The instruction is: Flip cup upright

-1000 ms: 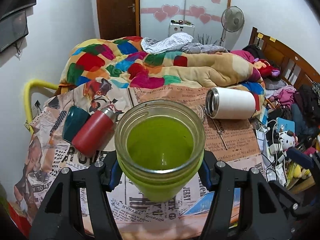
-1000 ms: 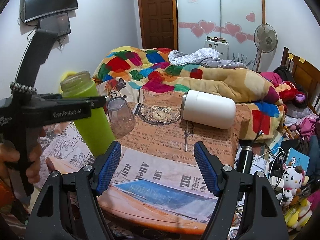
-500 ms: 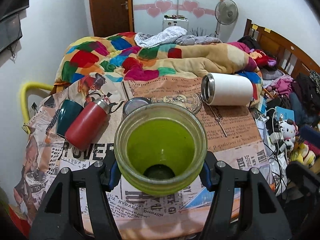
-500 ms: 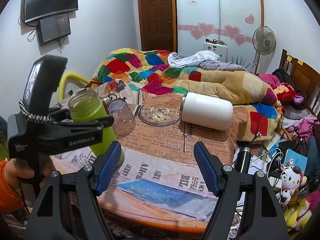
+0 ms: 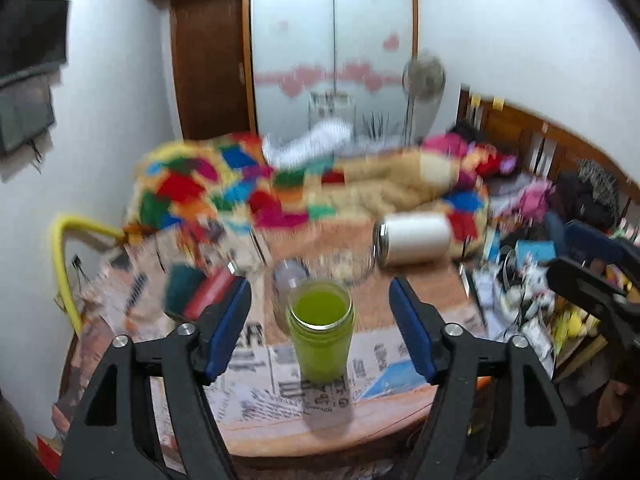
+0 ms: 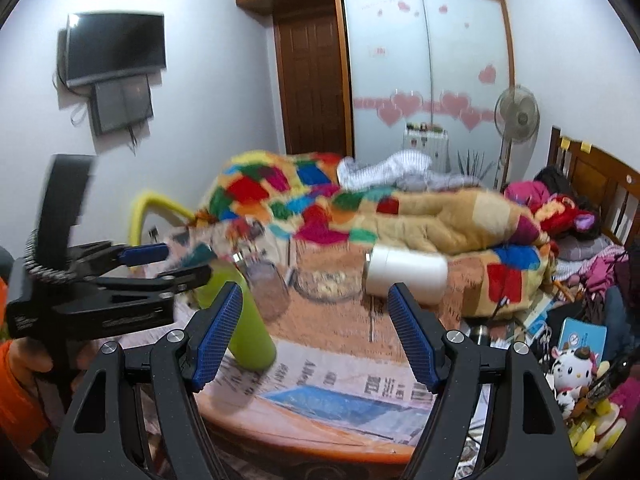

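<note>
The green cup (image 5: 321, 336) stands upright on the newspaper-covered table (image 5: 360, 416), mouth up. My left gripper (image 5: 320, 332) is open, its blue pads apart on either side of the cup and drawn back from it. In the right wrist view the cup (image 6: 248, 328) stands at the left, partly behind my right finger. My right gripper (image 6: 314, 336) is open and empty over the table's front. The left gripper (image 6: 160, 264) shows there with its jaws apart, above the cup.
A white flask (image 5: 414, 240) lies on its side at the back right. A red bottle (image 5: 208, 292) and a teal cup (image 5: 182, 284) lie at the back left. A clear glass (image 5: 290, 276) stands upside down just behind the green cup. A bed with a patchwork quilt (image 5: 240, 184) lies beyond.
My left gripper has set the green cup down upright, opened and pulled back and up from it. My right gripper has stayed open in about the same place.
</note>
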Motion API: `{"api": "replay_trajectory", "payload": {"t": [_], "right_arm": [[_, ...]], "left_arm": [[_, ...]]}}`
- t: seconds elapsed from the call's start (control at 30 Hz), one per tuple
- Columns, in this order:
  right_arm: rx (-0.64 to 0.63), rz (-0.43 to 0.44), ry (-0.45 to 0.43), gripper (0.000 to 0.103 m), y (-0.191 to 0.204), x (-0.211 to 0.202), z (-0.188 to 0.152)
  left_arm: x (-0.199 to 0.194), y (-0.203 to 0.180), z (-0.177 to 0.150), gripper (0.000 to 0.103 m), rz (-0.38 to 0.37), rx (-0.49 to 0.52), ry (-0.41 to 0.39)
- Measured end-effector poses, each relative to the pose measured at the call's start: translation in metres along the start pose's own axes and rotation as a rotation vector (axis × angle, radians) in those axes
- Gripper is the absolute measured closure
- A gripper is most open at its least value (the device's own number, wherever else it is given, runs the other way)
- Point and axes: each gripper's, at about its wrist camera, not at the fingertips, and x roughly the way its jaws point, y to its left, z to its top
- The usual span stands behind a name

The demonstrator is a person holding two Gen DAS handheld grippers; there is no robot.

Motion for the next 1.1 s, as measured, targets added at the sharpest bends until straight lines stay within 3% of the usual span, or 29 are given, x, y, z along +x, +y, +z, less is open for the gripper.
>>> {"api": "replay_trajectory", "payload": {"t": [0.17, 0.4, 0.57, 0.67, 0.77, 0.87, 1.1], "right_arm": [[0.002, 0.020, -0.133, 0.031, 0.019, -0.046, 0.015], [-0.021, 0.038, -0.264, 0.031, 0.049, -0.091, 0.022], [-0.034, 0.018, -0.294, 0.028, 0.062, -0.100, 0.017], [-0.040, -0.008, -0.299, 0.016, 0.065, -0.101, 0.014], [-0.043, -0.037, -0.300, 0.001, 0.065, -0.103, 0.012], [-0.056, -0.072, -0.303, 0.000, 0.066, -0.105, 0.011], [-0.054, -0.061, -0.298, 0.000, 0.065, -0.111, 0.010]], "left_arm": [[-0.088, 0.007, 0.007, 0.028, 0.014, -0.027, -0.198], [-0.154, 0.007, -0.008, 0.015, 0.065, -0.049, -0.365], [-0.169, 0.012, -0.021, 0.008, 0.064, -0.100, -0.398], [-0.173, 0.012, -0.027, 0.000, 0.091, -0.107, -0.415], [-0.176, 0.012, -0.030, 0.000, 0.111, -0.115, -0.418], [-0.178, 0.013, -0.033, 0.000, 0.124, -0.120, -0.420], [-0.180, 0.012, -0.036, 0.000, 0.135, -0.121, -0.422]]}}
